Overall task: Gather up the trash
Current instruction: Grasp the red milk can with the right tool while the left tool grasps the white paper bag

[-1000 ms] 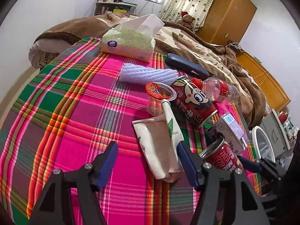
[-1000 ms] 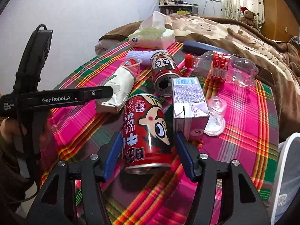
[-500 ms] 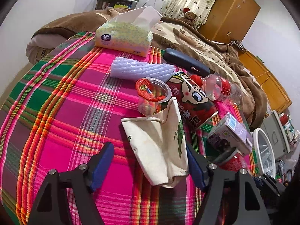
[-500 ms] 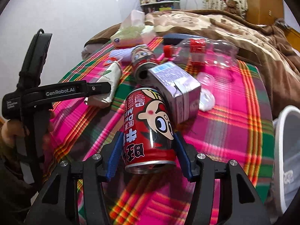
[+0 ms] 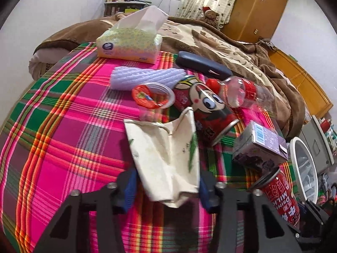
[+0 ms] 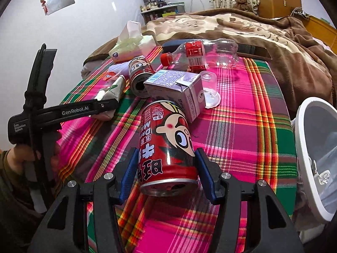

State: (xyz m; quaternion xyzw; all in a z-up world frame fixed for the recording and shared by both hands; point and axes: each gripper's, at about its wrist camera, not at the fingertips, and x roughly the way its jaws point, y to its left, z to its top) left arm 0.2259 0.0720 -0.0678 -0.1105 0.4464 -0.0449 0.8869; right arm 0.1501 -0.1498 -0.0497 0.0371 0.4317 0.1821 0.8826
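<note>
A crumpled white paper bag (image 5: pixel 166 147) lies on the plaid cloth. My left gripper (image 5: pixel 167 189) has its jaws closing on the bag's near end, and both blue pads touch its sides. Seen from the right wrist, that left gripper (image 6: pixel 105 106) reaches in from the left over the same bag (image 6: pixel 113 88). My right gripper (image 6: pixel 167 177) is shut on a red cartoon milk can (image 6: pixel 166 147), tilted with its open end toward me. The held can (image 5: pixel 282 191) also shows at the lower right of the left wrist view.
A second red can (image 5: pixel 202 105), a purple carton (image 6: pixel 174 88), a clear plastic bottle (image 6: pixel 200 52), a jelly cup (image 5: pixel 153 97) and a clear cup (image 6: pixel 207 84) lie on the cloth. A tissue box (image 5: pixel 128 44), a foam sleeve (image 5: pixel 145 78) and a dark case (image 5: pixel 202 65) sit behind. A white bin (image 6: pixel 303 147) stands at the right.
My left gripper slid forward over the paper bag and its jaws narrowed onto it. My right gripper rolled with the red can in its grip, and the purple carton now lies turned.
</note>
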